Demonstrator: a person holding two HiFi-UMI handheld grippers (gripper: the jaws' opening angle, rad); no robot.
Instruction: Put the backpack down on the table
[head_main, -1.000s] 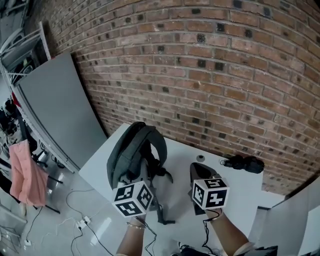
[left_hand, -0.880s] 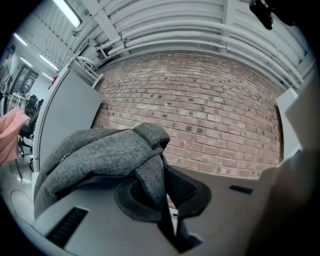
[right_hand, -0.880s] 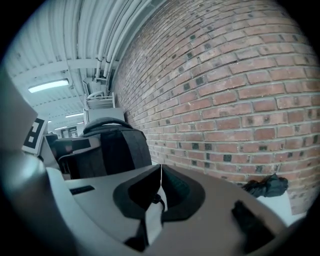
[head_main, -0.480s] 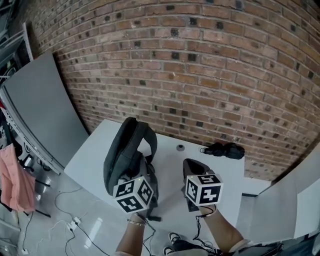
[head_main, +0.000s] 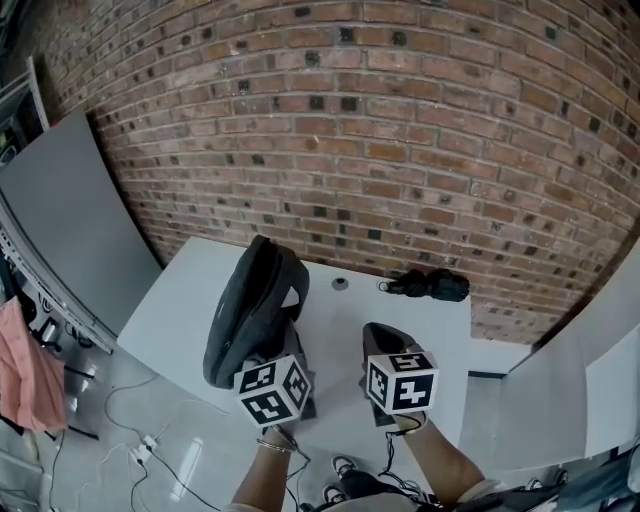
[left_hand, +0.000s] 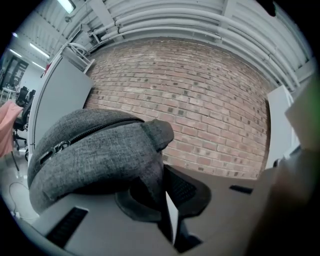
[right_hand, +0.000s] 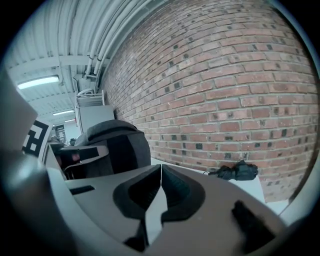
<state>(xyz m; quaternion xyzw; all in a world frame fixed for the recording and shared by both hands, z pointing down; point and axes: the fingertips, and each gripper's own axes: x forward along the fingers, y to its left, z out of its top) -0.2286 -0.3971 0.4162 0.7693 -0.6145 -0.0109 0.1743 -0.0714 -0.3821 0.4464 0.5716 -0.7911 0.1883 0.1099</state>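
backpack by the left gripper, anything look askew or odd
The grey fabric backpack is upright and tilted over the white table's left front edge, a fold pinched in the left gripper, not laid flat.

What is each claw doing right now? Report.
Left claw: closed on the backpack.
Right claw: closed, empty.

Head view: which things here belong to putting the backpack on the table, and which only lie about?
Job: grey fabric backpack, white table, left tool clamped on the backpack.
Lying about: black crumpled bundle, small grey round cap, pink cloth, closed empty right tool.
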